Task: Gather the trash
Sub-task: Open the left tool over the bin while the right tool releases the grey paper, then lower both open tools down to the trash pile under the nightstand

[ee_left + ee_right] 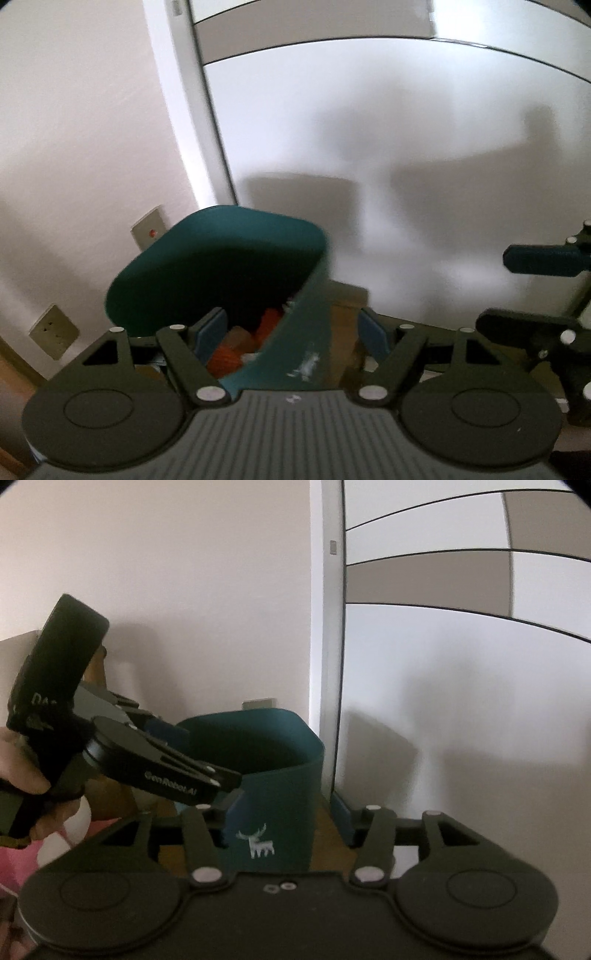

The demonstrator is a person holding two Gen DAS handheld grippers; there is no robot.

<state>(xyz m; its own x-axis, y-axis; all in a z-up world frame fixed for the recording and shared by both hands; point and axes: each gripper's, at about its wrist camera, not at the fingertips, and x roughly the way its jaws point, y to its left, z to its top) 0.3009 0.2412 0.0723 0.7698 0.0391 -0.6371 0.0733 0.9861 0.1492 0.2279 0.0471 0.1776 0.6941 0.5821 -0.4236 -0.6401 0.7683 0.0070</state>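
A dark teal trash bin [221,266] stands by the white wall, with orange and pale scraps [266,325] inside it. My left gripper [291,332] is open, its left finger inside the bin and its right finger outside, straddling the bin's right wall. In the right wrist view the bin [273,797] shows a white deer print. My right gripper [284,812] is open, its fingers on either side of the bin's front corner. The left gripper [155,760] reaches over the bin's left rim there.
A white door frame [332,664] and grey-and-white panelled wall [406,147] stand behind the bin. Wall sockets [53,332] sit low on the left. Something pink [22,856] lies at the lower left. My right gripper [543,258] shows at the left view's right edge.
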